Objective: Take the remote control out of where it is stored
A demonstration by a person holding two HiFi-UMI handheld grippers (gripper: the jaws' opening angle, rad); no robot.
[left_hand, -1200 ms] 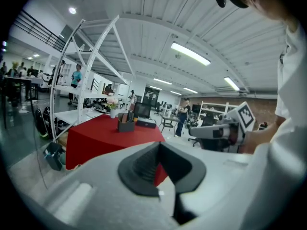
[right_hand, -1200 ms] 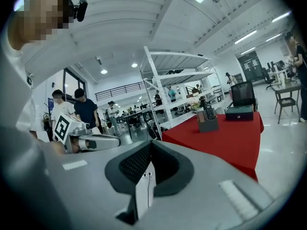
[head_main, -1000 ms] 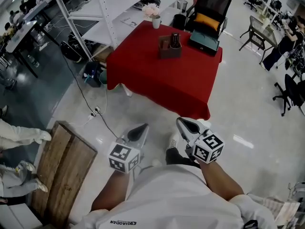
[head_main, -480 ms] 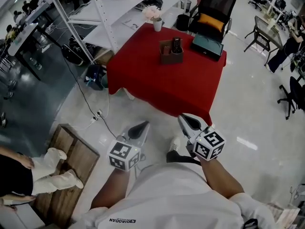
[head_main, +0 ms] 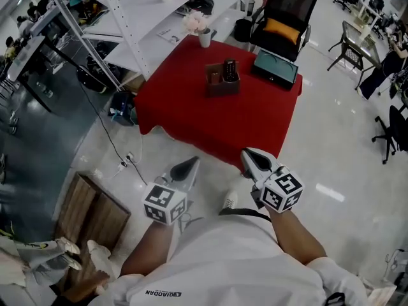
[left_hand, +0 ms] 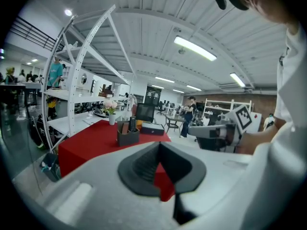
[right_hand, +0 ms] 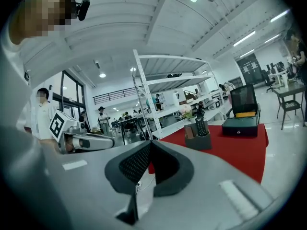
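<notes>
A black remote control (head_main: 229,69) stands upright in a brown holder box (head_main: 222,83) on the red-clothed table (head_main: 217,116). My left gripper (head_main: 187,167) and right gripper (head_main: 253,160) hover side by side over the floor, short of the table's near edge, both shut and empty. In the left gripper view the remote control (left_hand: 132,124) and holder box (left_hand: 127,138) lie far beyond the left gripper (left_hand: 159,145). The right gripper view shows the remote control (right_hand: 201,127) in its holder box (right_hand: 198,141), well ahead of the right gripper (right_hand: 150,143).
A dark flat case (head_main: 275,67) and a vase of flowers (head_main: 199,27) share the table. Behind it stand a black chair with an orange cushion (head_main: 282,14) and white shelving (head_main: 137,18). A wooden board (head_main: 89,215) and cables (head_main: 124,164) lie on the floor at left.
Both grippers have moved forward, nearer the red table, still shut. A person's feet by the wooden board at the left have shifted.
</notes>
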